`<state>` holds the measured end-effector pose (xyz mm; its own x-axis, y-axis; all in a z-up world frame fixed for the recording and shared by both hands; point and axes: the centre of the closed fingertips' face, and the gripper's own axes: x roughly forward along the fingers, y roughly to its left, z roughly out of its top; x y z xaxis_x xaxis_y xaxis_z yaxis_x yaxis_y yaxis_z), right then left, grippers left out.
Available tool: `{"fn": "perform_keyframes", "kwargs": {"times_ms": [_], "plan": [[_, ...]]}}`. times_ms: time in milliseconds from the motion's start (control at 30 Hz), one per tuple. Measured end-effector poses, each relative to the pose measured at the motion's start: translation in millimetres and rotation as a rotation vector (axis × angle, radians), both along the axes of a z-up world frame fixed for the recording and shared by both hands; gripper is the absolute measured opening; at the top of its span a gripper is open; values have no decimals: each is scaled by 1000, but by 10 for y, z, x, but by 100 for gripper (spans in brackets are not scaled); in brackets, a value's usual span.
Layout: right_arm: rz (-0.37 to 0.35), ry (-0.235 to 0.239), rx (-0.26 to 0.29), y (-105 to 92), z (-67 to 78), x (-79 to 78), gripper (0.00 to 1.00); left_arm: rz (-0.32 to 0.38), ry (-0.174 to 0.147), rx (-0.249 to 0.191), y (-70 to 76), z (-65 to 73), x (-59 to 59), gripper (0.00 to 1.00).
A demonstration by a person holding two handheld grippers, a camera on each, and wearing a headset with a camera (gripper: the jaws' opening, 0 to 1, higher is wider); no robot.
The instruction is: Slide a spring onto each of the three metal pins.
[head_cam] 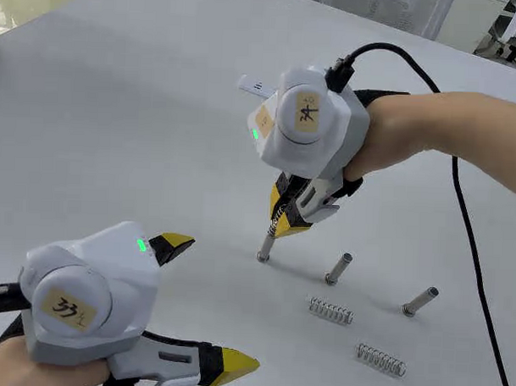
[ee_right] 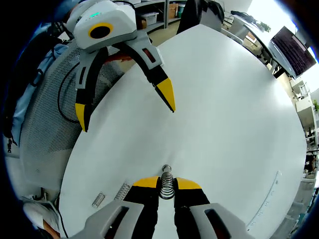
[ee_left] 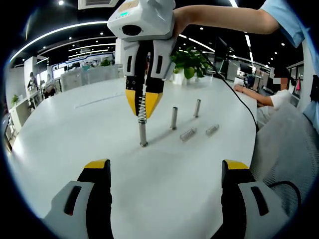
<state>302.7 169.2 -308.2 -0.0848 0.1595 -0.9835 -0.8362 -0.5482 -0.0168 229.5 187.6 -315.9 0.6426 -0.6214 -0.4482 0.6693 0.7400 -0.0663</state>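
First spring [ee_left: 142, 110] clamped in right tongs [head_cam: 284, 230], its end at pin [head_cam: 265, 247] top; none looks seated yet. Other pins [head_cam: 338, 268] bare, two springs [head_cam: 331, 311] loose on surface [head_cam: 117, 112]; left tongs [head_cam: 213, 301] apart.

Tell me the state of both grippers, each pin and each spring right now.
left gripper: open, empty
right gripper: shut on held spring
held spring: upright, over left pin
left pin: upright, spring at its top
middle pin: upright, bare
right pin: upright, bare
near spring: lying flat
far spring: lying flat
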Motion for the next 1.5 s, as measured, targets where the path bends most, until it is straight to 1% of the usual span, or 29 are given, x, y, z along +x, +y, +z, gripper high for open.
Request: {"fn": "perform_keyframes", "kwargs": {"times_ms": [333, 433, 900, 1367, 1500], "plan": [[17, -4, -33, 3, -130, 13, 8, 3, 5, 1, 10, -12, -4, 90], [16, 0, -35, 7, -148, 5, 8, 6, 6, -2, 10, -10, -2, 90], [25, 1, -67, 3, -329, 3, 8, 6, 13, -1, 8, -21, -8, 90], [24, -3, -84, -7, -479, 33, 8, 6, 18, -3, 2, -24, -9, 89], [25, -7, -80, -8, -506, 33, 8, 6, 20, -4, 1, -28, -12, 88]]}}
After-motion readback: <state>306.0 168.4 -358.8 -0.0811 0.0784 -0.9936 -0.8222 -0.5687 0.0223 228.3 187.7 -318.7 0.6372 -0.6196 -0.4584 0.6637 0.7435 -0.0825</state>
